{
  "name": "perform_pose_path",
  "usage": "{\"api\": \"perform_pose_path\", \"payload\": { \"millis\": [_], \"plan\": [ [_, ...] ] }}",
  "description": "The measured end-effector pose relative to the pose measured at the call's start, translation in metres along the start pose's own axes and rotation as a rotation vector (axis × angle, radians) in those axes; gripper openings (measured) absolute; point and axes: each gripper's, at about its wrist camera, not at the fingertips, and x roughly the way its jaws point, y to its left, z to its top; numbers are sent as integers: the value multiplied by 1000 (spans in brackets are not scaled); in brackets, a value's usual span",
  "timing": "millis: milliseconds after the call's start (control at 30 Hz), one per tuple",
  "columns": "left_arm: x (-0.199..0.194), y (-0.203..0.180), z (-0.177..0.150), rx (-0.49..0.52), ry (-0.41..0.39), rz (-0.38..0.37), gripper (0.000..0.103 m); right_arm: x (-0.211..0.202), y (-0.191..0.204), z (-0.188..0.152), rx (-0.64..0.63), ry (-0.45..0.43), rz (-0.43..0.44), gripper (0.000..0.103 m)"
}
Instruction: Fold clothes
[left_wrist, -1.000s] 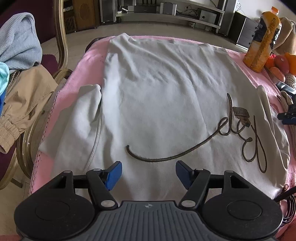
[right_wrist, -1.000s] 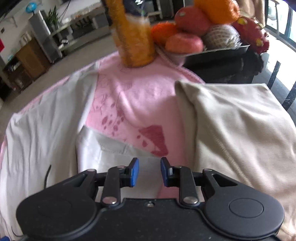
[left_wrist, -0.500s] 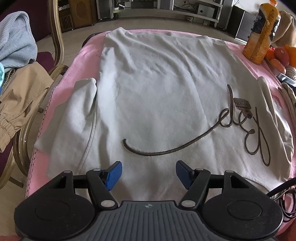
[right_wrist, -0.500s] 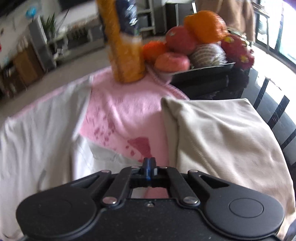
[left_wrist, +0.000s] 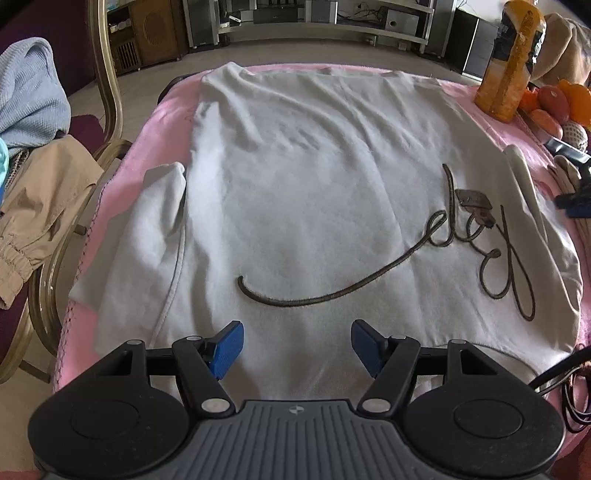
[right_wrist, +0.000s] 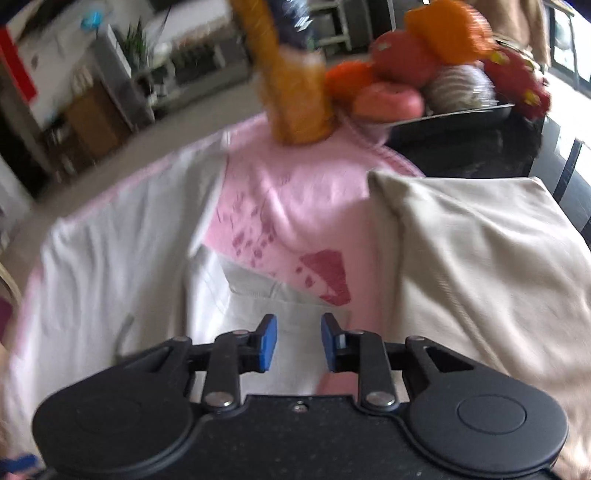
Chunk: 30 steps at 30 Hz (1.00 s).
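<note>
A white T-shirt with dark cursive lettering lies spread flat on a pink cloth over the table, its left sleeve lying out to the side. My left gripper is open and empty, hovering over the shirt's near edge. In the right wrist view, blurred by motion, my right gripper is open and empty over the shirt's right sleeve. A folded beige garment lies to its right.
An orange juice bottle and a tray of fruit stand at the table's far right. A chair on the left holds a tan garment and a light blue knit. Black cables hang at the near right.
My right gripper shut half a second ago and has opened again, and its view has shifted. My left gripper stayed open and drew back slightly from the shirt.
</note>
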Motion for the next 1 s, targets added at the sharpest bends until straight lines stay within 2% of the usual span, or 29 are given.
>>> {"api": "perform_pose_path", "payload": {
  "millis": [67,133,200,233,367,533,700,833,933,1000],
  "plan": [
    [-2,0,2,-5,-6,-13,67,13,7,2,-35,29,-44,33],
    [-3,0,4,-9,-10,-27,67,21,10,1,-63,42,-66,34],
    [-3,-1,4,-8,-11,-28,67,23,16,-5,-124,26,-110,21],
    [-3,-1,4,-8,-12,-28,67,23,20,-8,-161,18,-133,6],
    [-3,-2,5,-6,-14,-30,67,18,27,-12,-209,-10,-151,3],
    [-6,-2,5,-6,-26,-34,67,-22,17,-10,-98,-102,-115,3],
    [-6,-10,0,30,-32,-48,67,-65,-15,-13,19,-219,-188,3],
    [-3,-17,-4,61,-26,-55,67,-45,-44,-15,119,-126,-234,2],
    [-1,-19,-7,81,-27,-44,67,-31,-49,-18,125,-76,-257,2],
    [-1,-20,-8,85,-26,-36,67,-31,-43,-19,89,-77,-277,3]
  ]
}}
